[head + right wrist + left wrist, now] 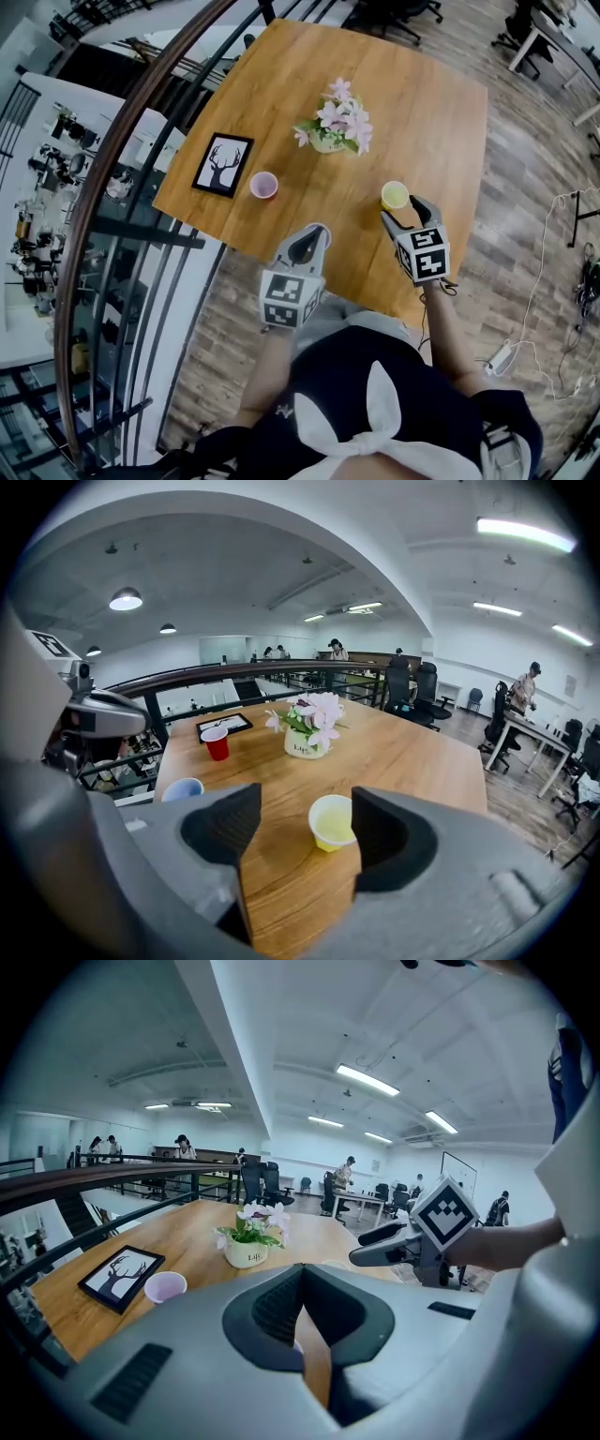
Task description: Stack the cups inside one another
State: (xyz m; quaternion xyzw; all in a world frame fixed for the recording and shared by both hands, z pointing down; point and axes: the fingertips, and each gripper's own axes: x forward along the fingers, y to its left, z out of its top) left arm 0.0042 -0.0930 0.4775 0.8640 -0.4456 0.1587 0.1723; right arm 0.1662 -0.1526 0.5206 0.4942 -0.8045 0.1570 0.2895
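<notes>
Looking down from your head, you see the wooden surface with the yellow cup upright just past the tips of your right gripper. The red cup stands beside the picture frame, and the flower pot is further back. Your left gripper is over the near edge.

From the left gripper view, your left gripper has its tips together and holds nothing (only wood shows through the hollow between the pads).

From the right gripper view, your right gripper stands wide open. The yellow cup sits on the surface between the jaws, close to the right one and well clear of the left, ungripped. The blue cup stands at the near left edge, well apart from it.
</notes>
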